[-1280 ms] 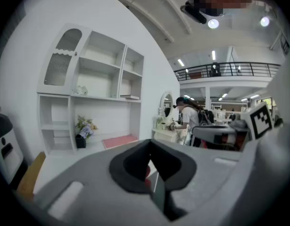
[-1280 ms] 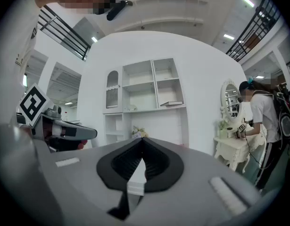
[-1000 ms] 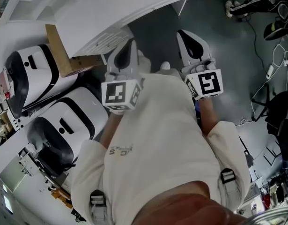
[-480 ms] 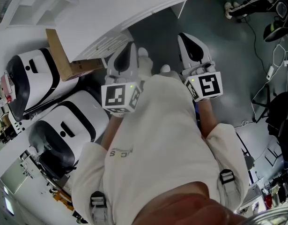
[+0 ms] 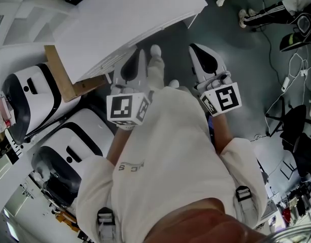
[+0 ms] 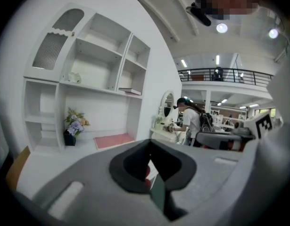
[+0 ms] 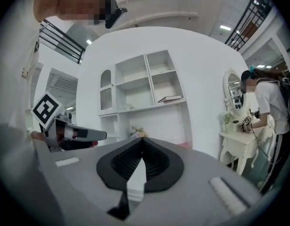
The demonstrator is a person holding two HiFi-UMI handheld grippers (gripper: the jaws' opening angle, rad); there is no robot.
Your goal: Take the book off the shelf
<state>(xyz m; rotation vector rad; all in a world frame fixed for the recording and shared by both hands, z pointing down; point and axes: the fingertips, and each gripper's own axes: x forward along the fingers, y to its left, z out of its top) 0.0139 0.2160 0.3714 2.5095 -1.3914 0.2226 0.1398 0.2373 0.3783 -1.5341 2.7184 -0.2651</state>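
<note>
The book (image 7: 169, 98) lies flat on a board in the right-hand column of the white shelf (image 7: 149, 86), in the open cell beneath the topmost one; its long axis runs along the board, side to side as both gripper views show it, with a long edge facing out; from the left gripper view it shows as a thin dark slab (image 6: 130, 91) in that same cell. It sits ahead of and well above both tools; the right hand-held gripper (image 7: 142, 139) has it up and a little to the right of its jaws, which are pressed together on nothing; the left hand-held gripper (image 6: 149, 142) has it up and slightly to the left, jaws likewise together and empty. The left one looks somewhat closer to the unit, yet neither is near the book, so the reach would have to go upward and forward, with the jaws spread first. In the head view the two tools (image 5: 140, 54) (image 5: 198, 49) point side by side at the unit, whose top covers the book entirely; the person's torso fills much of that view; the book's thickness and cover are too small to make out.
</note>
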